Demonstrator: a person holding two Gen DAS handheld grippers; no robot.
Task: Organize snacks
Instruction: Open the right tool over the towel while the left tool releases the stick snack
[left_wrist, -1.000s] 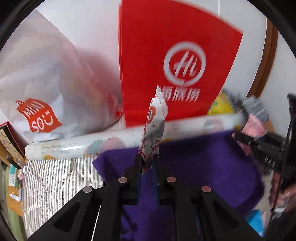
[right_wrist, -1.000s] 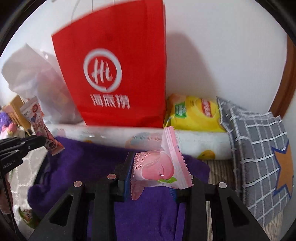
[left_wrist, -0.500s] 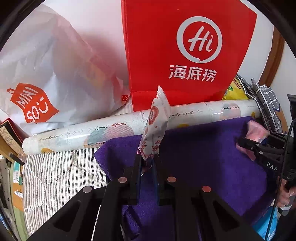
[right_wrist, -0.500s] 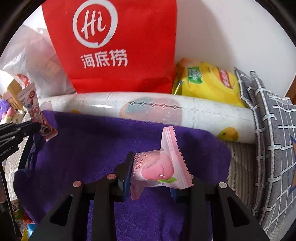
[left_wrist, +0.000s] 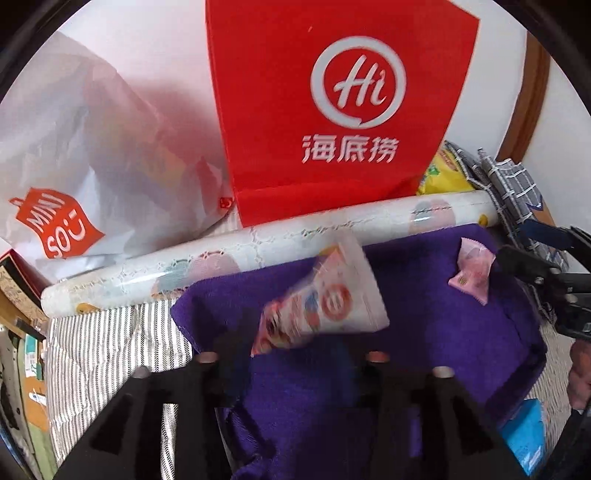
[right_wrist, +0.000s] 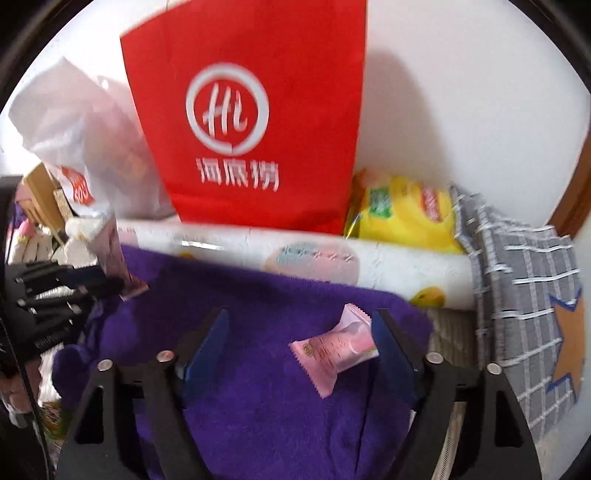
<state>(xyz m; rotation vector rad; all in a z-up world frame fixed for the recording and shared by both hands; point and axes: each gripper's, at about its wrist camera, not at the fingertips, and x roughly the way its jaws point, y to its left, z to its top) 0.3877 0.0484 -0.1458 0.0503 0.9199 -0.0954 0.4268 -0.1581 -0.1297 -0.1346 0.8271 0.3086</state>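
Both grippers, left (left_wrist: 291, 354) and right (right_wrist: 299, 332), now spread apart: white (left_wrist: 325, 299) and pink (right_wrist: 338, 345) snack packets just dropped onto purple towel (right_wrist: 258, 387), delivery done.

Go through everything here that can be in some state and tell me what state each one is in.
Left gripper: open, blurred.
Right gripper: open, jaws wide apart.
White snack packet: loose, tilted over the purple towel, blurred.
Pink snack packet: lying on the towel between the right jaws, released.
Red bag: upright against the wall.
Patterned roll: lying flat.
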